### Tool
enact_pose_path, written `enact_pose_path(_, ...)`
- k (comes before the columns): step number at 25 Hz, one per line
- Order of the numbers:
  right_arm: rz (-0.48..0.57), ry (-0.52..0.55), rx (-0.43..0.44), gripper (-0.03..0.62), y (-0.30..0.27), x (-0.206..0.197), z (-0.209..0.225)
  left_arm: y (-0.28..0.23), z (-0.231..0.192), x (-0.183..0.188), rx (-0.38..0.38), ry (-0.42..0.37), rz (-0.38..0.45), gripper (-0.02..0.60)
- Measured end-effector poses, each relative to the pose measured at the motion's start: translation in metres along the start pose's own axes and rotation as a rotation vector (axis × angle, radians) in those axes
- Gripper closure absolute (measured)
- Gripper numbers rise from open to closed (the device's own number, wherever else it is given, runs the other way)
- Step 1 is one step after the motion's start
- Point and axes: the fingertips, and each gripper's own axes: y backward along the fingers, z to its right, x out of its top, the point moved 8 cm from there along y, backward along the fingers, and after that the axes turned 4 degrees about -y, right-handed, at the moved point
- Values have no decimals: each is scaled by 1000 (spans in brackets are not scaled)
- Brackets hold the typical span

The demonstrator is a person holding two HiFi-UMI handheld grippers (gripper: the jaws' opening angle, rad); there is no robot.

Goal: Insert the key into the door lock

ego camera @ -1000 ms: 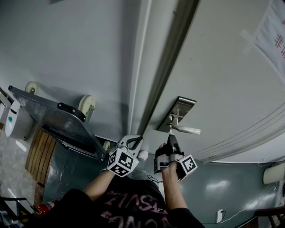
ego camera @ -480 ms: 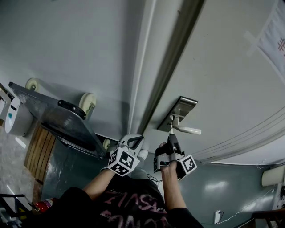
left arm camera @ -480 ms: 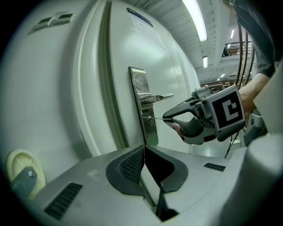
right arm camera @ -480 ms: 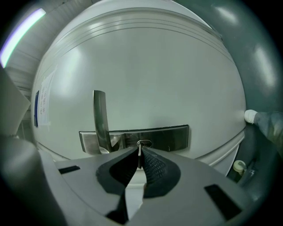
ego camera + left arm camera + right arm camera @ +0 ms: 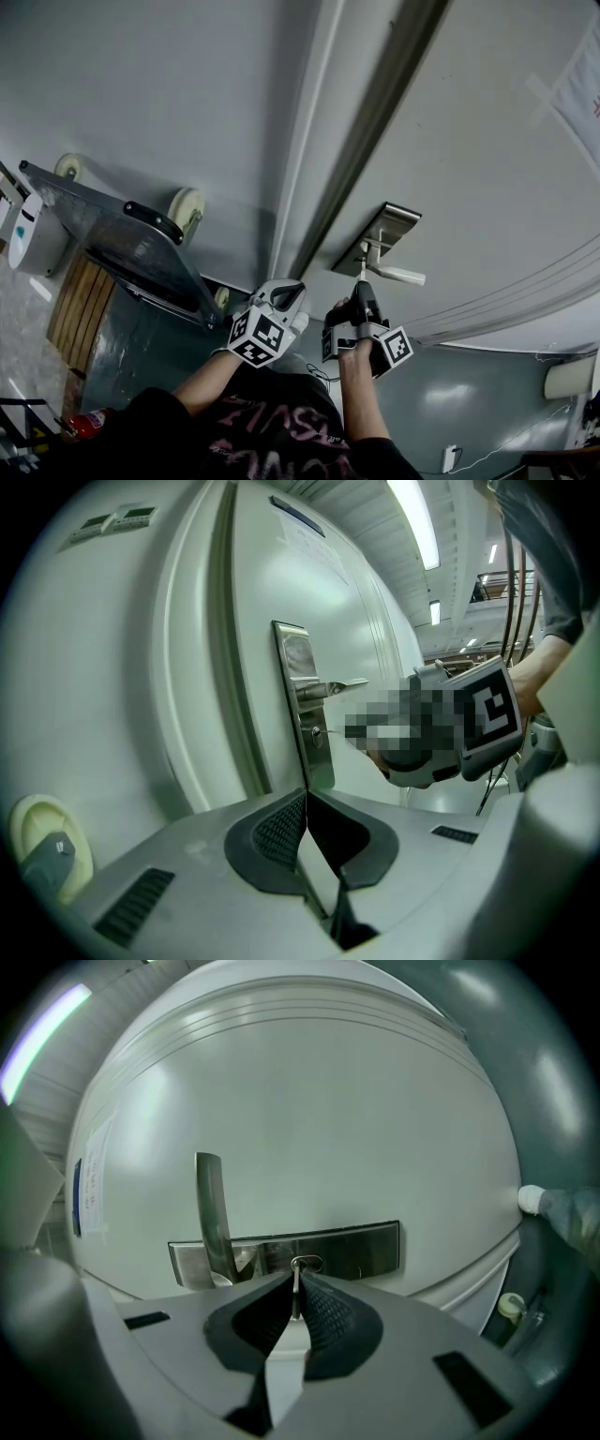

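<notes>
Right gripper view: right tool (image 5: 298, 1277) clamps key (image 5: 296, 1292), tip at keyhole (image 5: 307, 1263), depth unclear; left tool (image 5: 306, 794) closed, empty.

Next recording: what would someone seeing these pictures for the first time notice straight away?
The right tongs pinch a thin key whose tip meets the keyhole in the steel lock plate, beside the lever handle on the pale door. The left tongs are shut and empty, close beside the right ones. At the head view's left, an upended wheeled cart stands against the wall.
</notes>
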Motion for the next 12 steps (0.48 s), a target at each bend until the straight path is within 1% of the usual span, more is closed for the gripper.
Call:
enact_pose_path(5, -7, -4, 1, 516, 0, -1, 0, 1, -2, -2, 6, 8, -1, 568)
enact_pose_path(8, -22, 19, -9, 516, -2, -4, 0, 2, -3, -2, 8, 10, 1, 568)
enact_pose_path(12, 4, 23, -3, 516, -3, -2, 0, 3, -3, -3, 9, 9, -1, 568)
